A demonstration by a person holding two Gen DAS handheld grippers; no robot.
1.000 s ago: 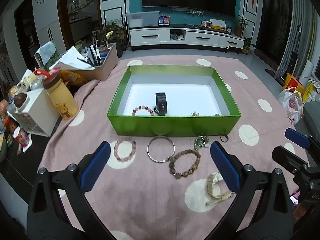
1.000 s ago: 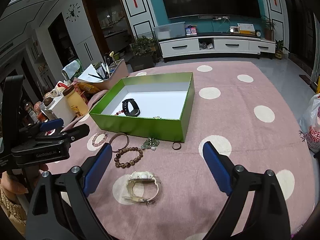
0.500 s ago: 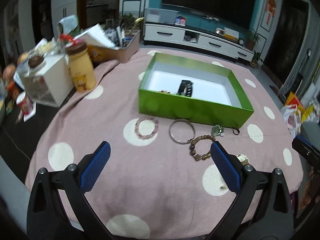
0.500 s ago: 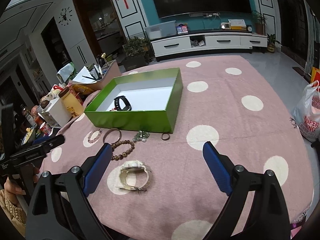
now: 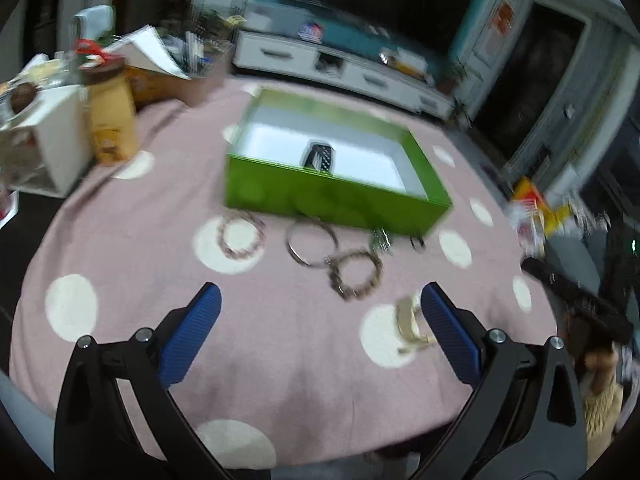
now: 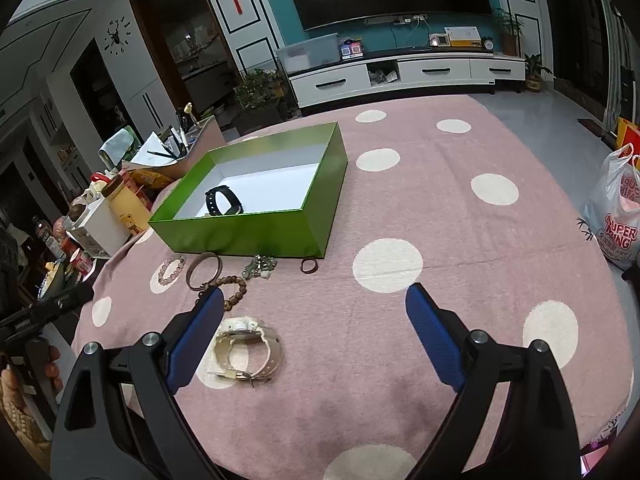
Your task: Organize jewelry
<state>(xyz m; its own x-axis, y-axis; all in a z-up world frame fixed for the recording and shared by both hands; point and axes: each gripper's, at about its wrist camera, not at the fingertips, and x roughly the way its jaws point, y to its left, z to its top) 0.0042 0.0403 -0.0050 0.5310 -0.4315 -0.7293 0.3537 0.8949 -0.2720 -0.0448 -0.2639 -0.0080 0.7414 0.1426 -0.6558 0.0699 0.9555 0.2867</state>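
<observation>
Far left on the bench (image 6: 460,208), under a pink cloth with white dots: a white container (image 6: 102,226) and a yellow bottle (image 6: 127,205) with a brown cap, touching or nearly so. Behind them, a brown box (image 6: 192,142) stuffed with pens and papers.

Toward the middle, a green box (image 6: 256,232) with a white floor, open on top, holding a black watch (image 6: 223,202) near its front wall.

In front of the green box, loose on the cloth, a row of jewelry: a pink bead bracelet (image 6: 171,269) on a white dot, a metal bangle (image 6: 205,265) just beside it, a brown bead bracelet (image 6: 236,286) touching or overlapping the bangle's near edge, a small green-and-silver cluster (image 6: 260,266) close to the box wall, and a small dark ring (image 6: 309,265) by the box's front corner. Nearer the camera, a cream watch (image 6: 245,344) on its side, partly on a white dot.

Left gripper (image 5: 318,330) low over the near edge of the bench, spread wide and empty — blue pads (image 5: 192,334) well apart, view smeared by blur, cream watch just inside the right-hand pad.

Right gripper (image 6: 314,334) likewise released and empty, hovering above the cloth — cream watch beside its left pad (image 6: 196,338), brown bead bracelet partly hidden behind that pad's tip.

Off the bench at far right, a white plastic bag (image 6: 618,220) with red print.
</observation>
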